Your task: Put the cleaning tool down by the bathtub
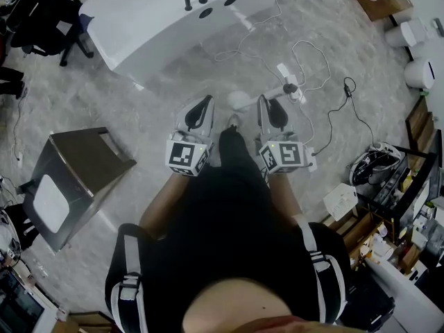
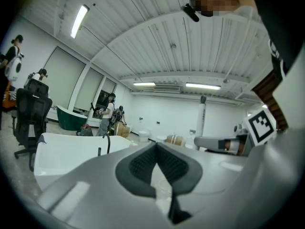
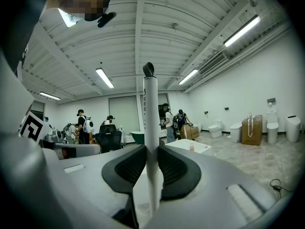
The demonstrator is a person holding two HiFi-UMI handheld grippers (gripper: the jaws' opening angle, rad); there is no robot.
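The cleaning tool (image 3: pixel 150 128) is a white pole with a black tip; it stands upright between the pads of my right gripper (image 3: pixel 151 159), which is shut on it. In the left gripper view the same pole (image 2: pixel 202 120) rises above the right gripper (image 2: pixel 224 144). My left gripper (image 2: pixel 156 149) is shut with nothing in it. From the head view both grippers, left (image 1: pixel 198 109) and right (image 1: pixel 269 108), point forward side by side at waist height. The white bathtub (image 1: pixel 159 19) lies on the floor a short way ahead and to the left.
A metal stool (image 1: pixel 76 179) stands at my left. A white power strip (image 1: pixel 286 71) and loose cables (image 1: pixel 333 103) lie on the floor ahead of the right gripper. Shelves and clutter (image 1: pixel 402 186) line the right side, and white toilets (image 1: pixel 409 33) stand at the far right. People stand far off.
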